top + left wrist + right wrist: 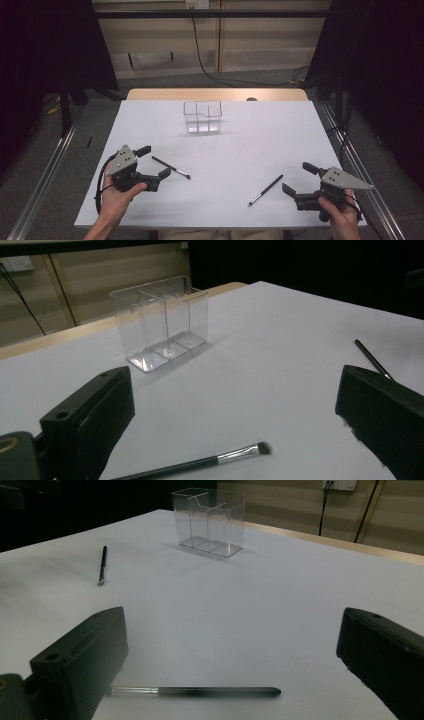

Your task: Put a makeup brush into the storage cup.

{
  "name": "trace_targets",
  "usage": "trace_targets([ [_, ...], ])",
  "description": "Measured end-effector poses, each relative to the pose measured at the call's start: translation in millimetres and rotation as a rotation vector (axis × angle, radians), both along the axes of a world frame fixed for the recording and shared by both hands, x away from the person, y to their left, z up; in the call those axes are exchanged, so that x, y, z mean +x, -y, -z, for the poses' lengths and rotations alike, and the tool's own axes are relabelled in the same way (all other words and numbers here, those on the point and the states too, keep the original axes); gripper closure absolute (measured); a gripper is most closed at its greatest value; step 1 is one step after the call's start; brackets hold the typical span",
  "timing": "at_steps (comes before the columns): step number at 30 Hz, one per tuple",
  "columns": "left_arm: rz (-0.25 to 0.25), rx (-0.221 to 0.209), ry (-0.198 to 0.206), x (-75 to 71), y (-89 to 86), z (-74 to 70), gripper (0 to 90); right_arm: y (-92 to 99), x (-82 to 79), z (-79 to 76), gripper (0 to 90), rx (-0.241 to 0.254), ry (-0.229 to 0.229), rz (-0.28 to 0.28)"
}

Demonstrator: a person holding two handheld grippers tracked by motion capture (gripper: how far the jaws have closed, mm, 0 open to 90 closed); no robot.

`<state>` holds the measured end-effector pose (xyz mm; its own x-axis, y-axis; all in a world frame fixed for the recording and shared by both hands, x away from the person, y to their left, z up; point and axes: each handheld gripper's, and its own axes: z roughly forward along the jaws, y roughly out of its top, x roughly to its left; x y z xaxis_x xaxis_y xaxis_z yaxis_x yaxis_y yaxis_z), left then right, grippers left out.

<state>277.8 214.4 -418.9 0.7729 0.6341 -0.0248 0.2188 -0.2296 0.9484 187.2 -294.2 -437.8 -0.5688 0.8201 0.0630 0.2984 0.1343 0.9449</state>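
Lying flat on the table (220, 150), two slim brushes are seen. The left brush (171, 167) is set near the front-left corner, its long axis slanting, bristle tip towards the front edge; the right brush (266, 190) slants the other way, bristles towards the front edge. A clear organiser (202, 116) is stood near the far edge. The left gripper (152, 162) and right gripper (296, 181) are held wide apart in the jaws, nothing gripped, each just beside its brush.

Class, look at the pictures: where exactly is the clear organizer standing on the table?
In the high view the clear organizer stands upright at the far middle of the white table, beyond both makeup brushes, the left brush and the right brush.
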Motion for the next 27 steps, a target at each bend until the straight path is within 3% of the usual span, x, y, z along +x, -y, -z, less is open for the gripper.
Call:
trace_targets([
  [5,0.015,-0.003,-0.005,6.9,1.3,-1.3,2.1,0.0,0.3,0.2,0.0,0.002,-0.002,-0.002],
  [10,0.003,-0.03,0.03,18.4,6.1,-2.6,4.9,-1.2,1.1,0.6,0.0,0.001,-0.005,-0.003],
  [12,0.002,-0.023,0.023,23.1,8.3,-2.7,4.2,-1.5,1.3,0.6,0.0,-0.002,-0.005,-0.003],
  [15,0.014,-0.049,-0.016,29.4,9.9,-0.5,4.3,-1.1,1.3,0.7,0.0,-0.001,-0.01,-0.004],
  [20,0.003,-0.033,-0.02,38.7,13.9,0.5,4.2,0.3,1.9,1.2,0.0,0.005,-0.012,0.001],
  [27,0.036,0.023,0.0,50.0,21.7,-8.6,3.6,-0.6,2.9,1.2,0.0,-0.003,-0.012,-0.002],
])
